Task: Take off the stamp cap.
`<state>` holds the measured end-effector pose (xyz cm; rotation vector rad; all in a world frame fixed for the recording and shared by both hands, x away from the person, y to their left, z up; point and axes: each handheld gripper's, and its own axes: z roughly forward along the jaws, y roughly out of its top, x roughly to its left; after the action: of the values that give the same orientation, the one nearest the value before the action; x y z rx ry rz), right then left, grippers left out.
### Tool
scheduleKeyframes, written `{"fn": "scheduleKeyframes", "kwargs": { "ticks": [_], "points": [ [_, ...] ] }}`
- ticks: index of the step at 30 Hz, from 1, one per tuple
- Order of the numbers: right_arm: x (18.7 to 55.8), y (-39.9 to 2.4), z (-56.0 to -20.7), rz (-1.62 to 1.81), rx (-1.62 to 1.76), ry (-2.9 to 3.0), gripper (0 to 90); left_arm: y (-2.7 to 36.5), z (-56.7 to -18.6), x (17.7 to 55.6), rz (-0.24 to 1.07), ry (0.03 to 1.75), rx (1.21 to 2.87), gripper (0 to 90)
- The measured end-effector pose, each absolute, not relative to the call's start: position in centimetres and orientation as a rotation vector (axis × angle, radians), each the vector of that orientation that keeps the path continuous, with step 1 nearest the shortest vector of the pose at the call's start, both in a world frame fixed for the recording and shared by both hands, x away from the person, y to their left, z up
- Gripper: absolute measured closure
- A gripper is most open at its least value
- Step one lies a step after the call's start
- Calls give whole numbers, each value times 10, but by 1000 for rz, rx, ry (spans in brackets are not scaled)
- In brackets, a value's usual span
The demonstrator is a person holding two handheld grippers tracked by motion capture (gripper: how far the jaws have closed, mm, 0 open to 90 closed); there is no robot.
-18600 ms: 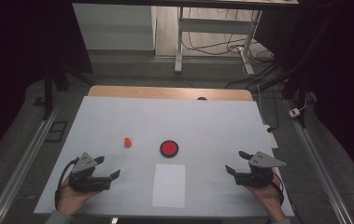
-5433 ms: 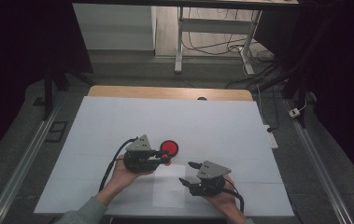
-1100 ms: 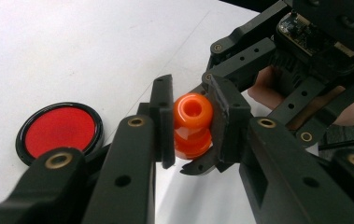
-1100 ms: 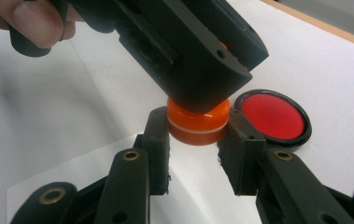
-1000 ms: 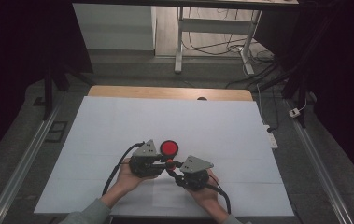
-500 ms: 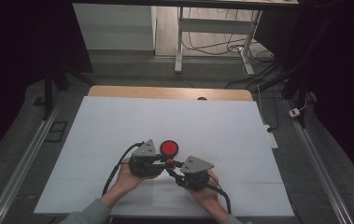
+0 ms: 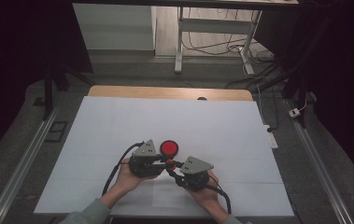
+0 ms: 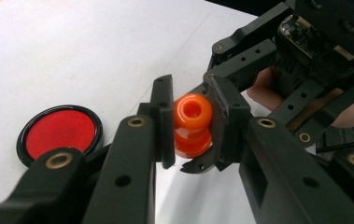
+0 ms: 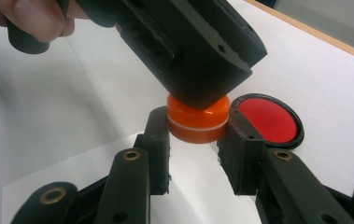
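Holding: both grippers clamp one small orange piece between them, above the worktop [image 7: 118,121].
Left gripper [image 7: 164,161]: its jaws are closed on the orange piece [image 8: 192,125], one pad on each side, as the left gripper view shows.
Right gripper [image 7: 172,171]: its jaws are closed on the lower part of the same piece, pads pressing on both sides, as the right gripper view shows.
Orange piece: small, rounded, two stacked lobes with a hole in the end that faces the left gripper's camera; in the right gripper view a pale line runs round its wide part [image 9: 198,122].
Piece's place: right between the two grippers' tips, where they meet nose to nose; the left gripper's jaw covers its top in the right gripper view.
Red disc [image 7: 169,148]: flat on the worktop, red with a black rim, just beyond the two grippers' tips, apart from the piece.
Disc from left gripper: it lies left of and below the jaws [image 8: 60,134].
Disc from right gripper: it lies just right of the piece, behind the right jaw [image 9: 269,120].
Hands: left hand [image 7: 127,176] and right hand [image 7: 207,192] each grasp a gripper's body, close side by side.
Worktop: white sheet, wooden edge at the far side.
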<state>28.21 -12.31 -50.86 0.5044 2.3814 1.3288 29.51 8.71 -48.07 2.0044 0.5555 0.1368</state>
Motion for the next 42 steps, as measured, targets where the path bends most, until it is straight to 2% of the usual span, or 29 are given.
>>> {"fn": "scheduleKeyframes", "kwargs": {
  "ticks": [37,39,42],
  "points": [
    [281,-124,-509,1317,465,2378,649,88,-480,296,116,557,2010,722],
    [285,-126,-517,1233,489,2415,650,97,-474,295,167,588,1940,722],
    [286,-133,-514,1371,574,2374,650,118,-464,299,167,630,1865,722]
  ]
}}
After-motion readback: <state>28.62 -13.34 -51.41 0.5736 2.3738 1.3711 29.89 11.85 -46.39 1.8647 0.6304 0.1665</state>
